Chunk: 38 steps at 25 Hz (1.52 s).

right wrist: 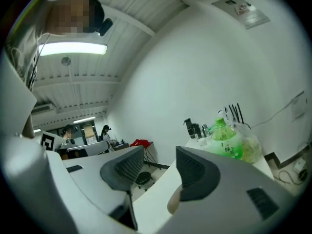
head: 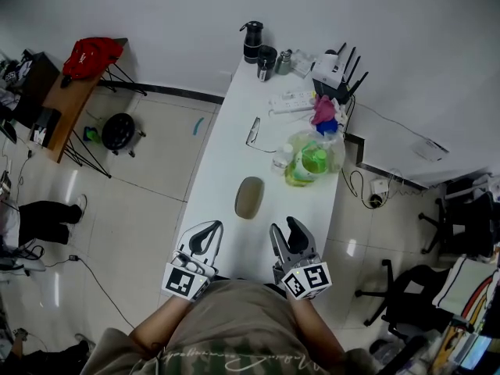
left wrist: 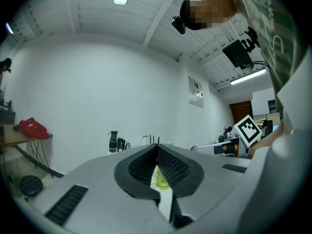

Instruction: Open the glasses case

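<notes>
A beige oval glasses case (head: 249, 198) lies closed on the narrow white table (head: 226, 162), a little ahead of both grippers and between their lines. In the right gripper view only one end of the glasses case (right wrist: 173, 202) shows, behind the right jaw. My left gripper (head: 208, 229) is at the near left of the table, shut with nothing held; its pads meet in the left gripper view (left wrist: 157, 152). At the near right, my right gripper (head: 287, 231) is open and empty, with a clear gap in the right gripper view (right wrist: 158, 167). Neither gripper touches the case.
Folded glasses (head: 253, 131) lie farther up the table. A green bottle in a clear bag (head: 312, 160) and a small bottle (head: 281, 158) stand at mid right. A power strip (head: 293, 100), a router (head: 332, 73) and flasks (head: 252, 41) fill the far end.
</notes>
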Each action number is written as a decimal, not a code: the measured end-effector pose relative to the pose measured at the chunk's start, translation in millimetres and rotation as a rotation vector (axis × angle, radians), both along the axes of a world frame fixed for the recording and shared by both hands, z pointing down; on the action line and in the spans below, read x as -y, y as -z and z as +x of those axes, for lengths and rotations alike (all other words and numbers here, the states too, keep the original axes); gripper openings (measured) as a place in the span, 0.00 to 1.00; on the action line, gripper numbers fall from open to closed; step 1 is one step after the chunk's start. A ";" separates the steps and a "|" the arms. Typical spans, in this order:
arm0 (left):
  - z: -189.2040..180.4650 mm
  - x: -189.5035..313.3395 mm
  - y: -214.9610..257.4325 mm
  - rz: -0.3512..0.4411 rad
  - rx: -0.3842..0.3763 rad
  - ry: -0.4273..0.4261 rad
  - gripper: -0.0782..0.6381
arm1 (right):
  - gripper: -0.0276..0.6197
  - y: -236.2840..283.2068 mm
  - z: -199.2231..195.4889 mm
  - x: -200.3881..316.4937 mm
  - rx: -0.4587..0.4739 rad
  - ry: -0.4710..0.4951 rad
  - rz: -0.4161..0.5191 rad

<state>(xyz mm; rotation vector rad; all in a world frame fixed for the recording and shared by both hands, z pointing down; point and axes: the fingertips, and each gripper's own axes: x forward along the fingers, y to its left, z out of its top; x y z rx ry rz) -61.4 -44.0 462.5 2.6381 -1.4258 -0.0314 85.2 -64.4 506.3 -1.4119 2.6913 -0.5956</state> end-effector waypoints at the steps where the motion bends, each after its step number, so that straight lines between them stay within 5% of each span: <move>1: -1.5 1.1 -0.2 -0.003 0.003 0.001 0.12 | 0.37 -5.6 -2.0 5.6 0.017 0.004 -0.025; 9: -18.2 20.3 -0.5 -0.015 -0.030 -0.005 0.12 | 0.44 -94.2 -28.2 44.3 -0.011 0.027 -0.295; 21: -28.9 51.3 -15.2 -0.076 -0.071 -0.089 0.12 | 0.50 -228.6 -60.9 89.6 -0.124 -0.072 -0.601; 38: -43.1 54.3 -39.9 -0.159 -0.060 -0.138 0.12 | 0.51 -293.0 -81.6 94.5 -0.249 0.000 -0.755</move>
